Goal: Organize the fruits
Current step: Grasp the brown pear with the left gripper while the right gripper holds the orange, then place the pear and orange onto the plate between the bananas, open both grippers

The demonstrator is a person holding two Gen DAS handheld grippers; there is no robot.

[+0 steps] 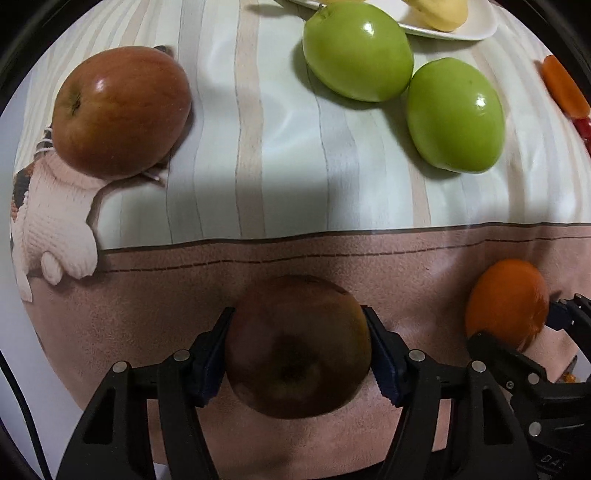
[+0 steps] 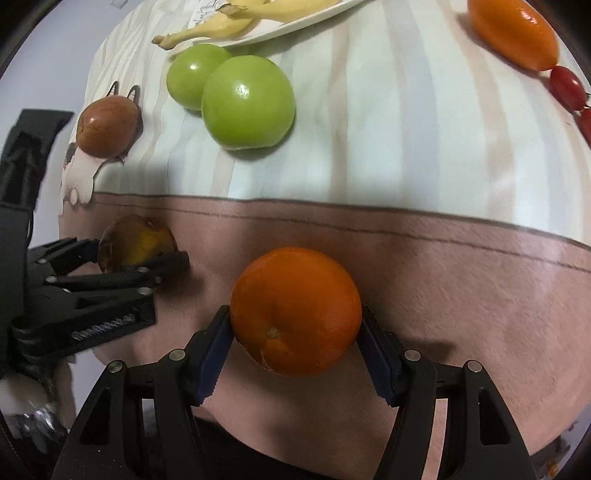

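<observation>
In the left wrist view my left gripper [image 1: 298, 311] is shut on a dark red apple [image 1: 297, 354], its blue pads pressing both sides just above the pink band of the tablecloth. To its right, my right gripper [image 2: 295, 314] is shut on an orange [image 2: 295, 291], pads tight against its flanks. Each view shows the other gripper at its side: the orange [image 1: 508, 301] at the right, the held apple [image 2: 136, 240] at the left. A second red apple [image 1: 120, 110] and two green apples [image 1: 356, 51] [image 1: 456, 114] lie on the striped cloth beyond.
A white plate [image 1: 469, 33] with bananas [image 2: 221, 26] stands at the far edge. An oblong orange tomato [image 2: 513, 33] and small red tomatoes [image 2: 567, 86] lie at the far right. The cloth carries a printed dog [image 1: 55, 214] under the loose red apple.
</observation>
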